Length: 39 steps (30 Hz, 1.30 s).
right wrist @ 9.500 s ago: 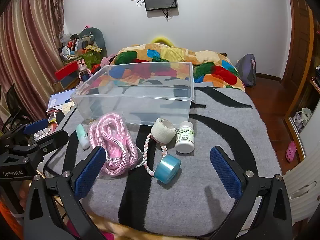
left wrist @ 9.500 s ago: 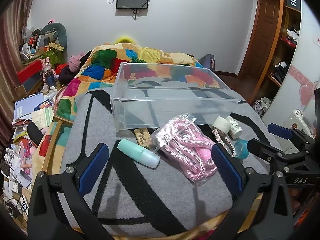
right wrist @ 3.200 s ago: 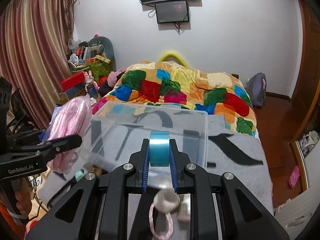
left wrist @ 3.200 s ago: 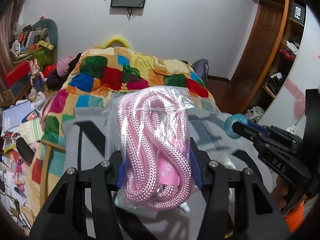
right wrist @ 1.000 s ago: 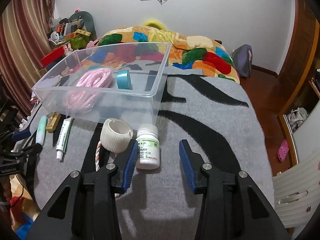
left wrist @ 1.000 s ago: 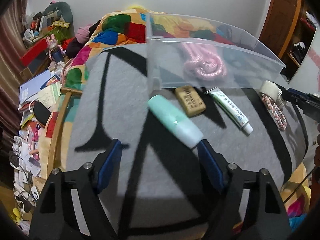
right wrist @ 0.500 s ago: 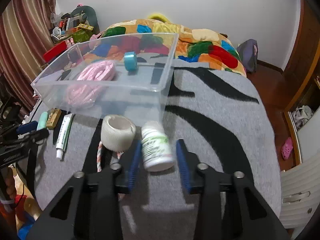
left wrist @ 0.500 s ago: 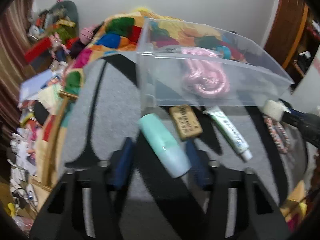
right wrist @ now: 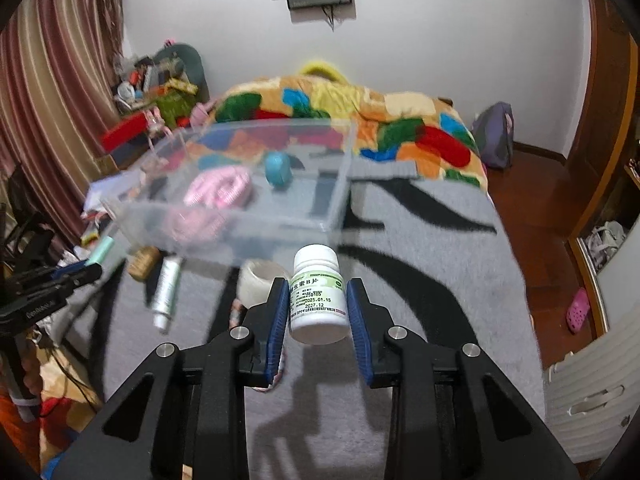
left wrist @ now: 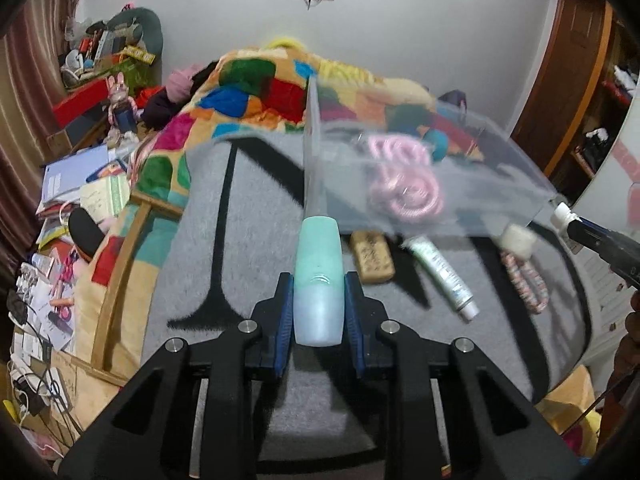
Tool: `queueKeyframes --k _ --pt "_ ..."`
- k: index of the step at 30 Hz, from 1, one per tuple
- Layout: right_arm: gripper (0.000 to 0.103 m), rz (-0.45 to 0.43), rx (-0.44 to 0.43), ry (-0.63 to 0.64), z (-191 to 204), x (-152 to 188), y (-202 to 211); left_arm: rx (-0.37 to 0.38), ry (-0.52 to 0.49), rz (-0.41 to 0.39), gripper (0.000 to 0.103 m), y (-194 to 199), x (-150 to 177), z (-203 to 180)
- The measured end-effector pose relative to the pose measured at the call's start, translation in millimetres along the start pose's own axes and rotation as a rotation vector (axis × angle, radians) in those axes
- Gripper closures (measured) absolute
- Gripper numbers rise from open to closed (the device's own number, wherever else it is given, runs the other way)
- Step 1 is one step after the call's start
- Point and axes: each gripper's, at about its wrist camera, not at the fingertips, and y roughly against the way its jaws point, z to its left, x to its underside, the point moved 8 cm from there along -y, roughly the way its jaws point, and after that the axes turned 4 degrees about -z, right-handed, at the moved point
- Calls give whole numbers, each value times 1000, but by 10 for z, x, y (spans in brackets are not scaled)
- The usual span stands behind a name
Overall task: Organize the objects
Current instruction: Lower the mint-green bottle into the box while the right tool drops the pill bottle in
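My left gripper is shut on a mint-green bottle and holds it above the grey blanket, just short of the clear plastic bin. My right gripper is shut on a white pill bottle, lifted above the blanket in front of the bin. The bin holds a pink rope and a blue tape roll. A tan block, a white tube, a white gauze roll and a braided cord lie on the blanket.
The grey zebra-striped blanket covers the bed, with a multicoloured quilt behind the bin. Clutter, books and papers fill the floor to the left. A wooden door and shelves stand to the right.
My left gripper has closed on the mint-green bottle and lifted it. My right gripper has closed on the white pill bottle and raised it off the blanket. Earlier, rope and tape went into the bin.
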Motion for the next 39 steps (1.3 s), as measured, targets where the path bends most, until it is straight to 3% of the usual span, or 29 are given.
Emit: queueKeyframes --k 6,15,21,30,39 --pt "76 -95 -30 15 143 -381 196 34 -30 -87 79 208 -354 -157" --pt "76 -107 -20 18 289 -717 -91 63 -38 -127 79 94 -857 -266" --pt "76 -50 -14 -5 363 -760 -487 82 -48 -91 79 -171 -1027 -310" --pt "76 119 26 23 383 -599 -1111 85 -79 54 79 -752 -937 -392" --pt "75 144 16 50 467 -533 -1129 102 -82 69 77 -768 -913 -442"
